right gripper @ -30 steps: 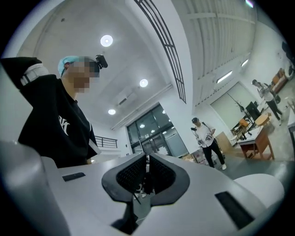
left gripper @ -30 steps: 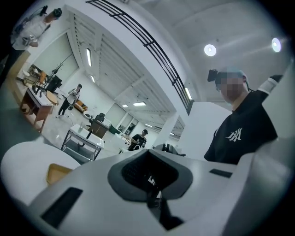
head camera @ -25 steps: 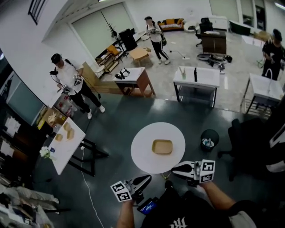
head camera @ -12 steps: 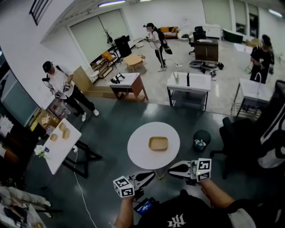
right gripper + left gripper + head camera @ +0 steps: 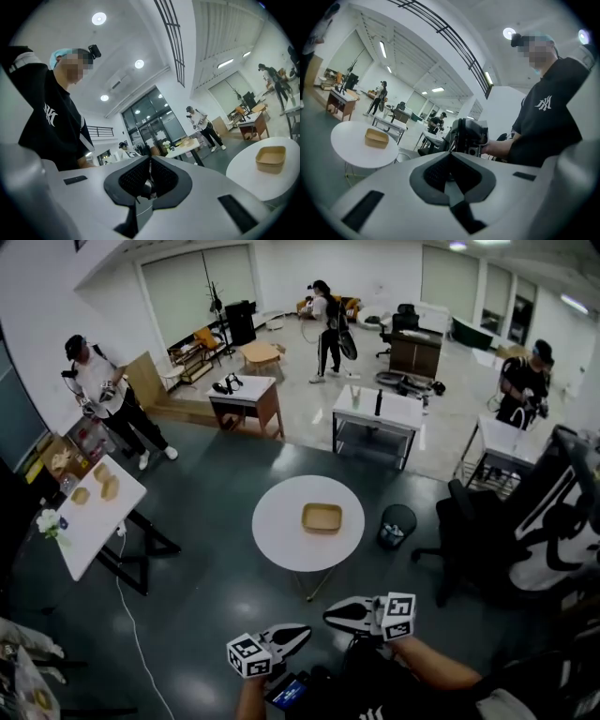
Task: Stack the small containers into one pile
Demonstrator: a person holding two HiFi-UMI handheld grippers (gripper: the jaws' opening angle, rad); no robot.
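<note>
Well apart from the tan container [image 5: 322, 517], left tool [image 5: 303, 631] and right tool [image 5: 331, 616] are closed, empty.

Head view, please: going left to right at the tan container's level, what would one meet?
A white rectangular table → tan container → waste bin → black office chair.
</note>
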